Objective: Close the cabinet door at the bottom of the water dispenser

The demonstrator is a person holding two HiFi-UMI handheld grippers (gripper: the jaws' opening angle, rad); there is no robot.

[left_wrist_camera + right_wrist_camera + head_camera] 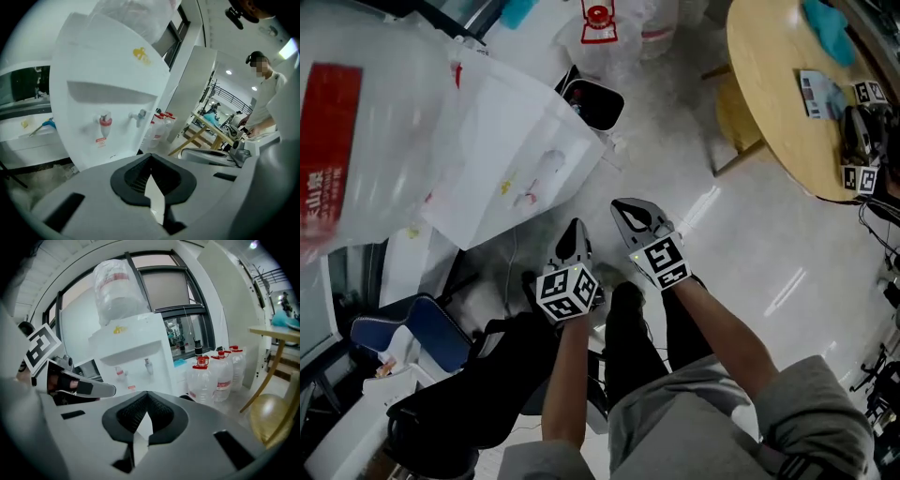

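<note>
The white water dispenser (517,155) stands at the upper left, with its big clear bottle (356,131) on top. From above, its lower cabinet door is hidden below the sloping front. My left gripper (576,232) and right gripper (630,214) hang side by side in the air in front of it, both shut and empty. In the left gripper view the shut left gripper (151,158) faces the dispenser's front (108,89) with its red tap (105,123) and grey tap (138,116). The right gripper view shows the shut right gripper (146,395) aimed at the dispenser (136,345).
A black bin (592,101) and several red-capped water bottles (211,376) stand right of the dispenser. A round wooden table (778,94) is at the upper right, with a yellow stool (272,420) below it. A black chair (478,394) is at my left. A person (267,93) stands by the table.
</note>
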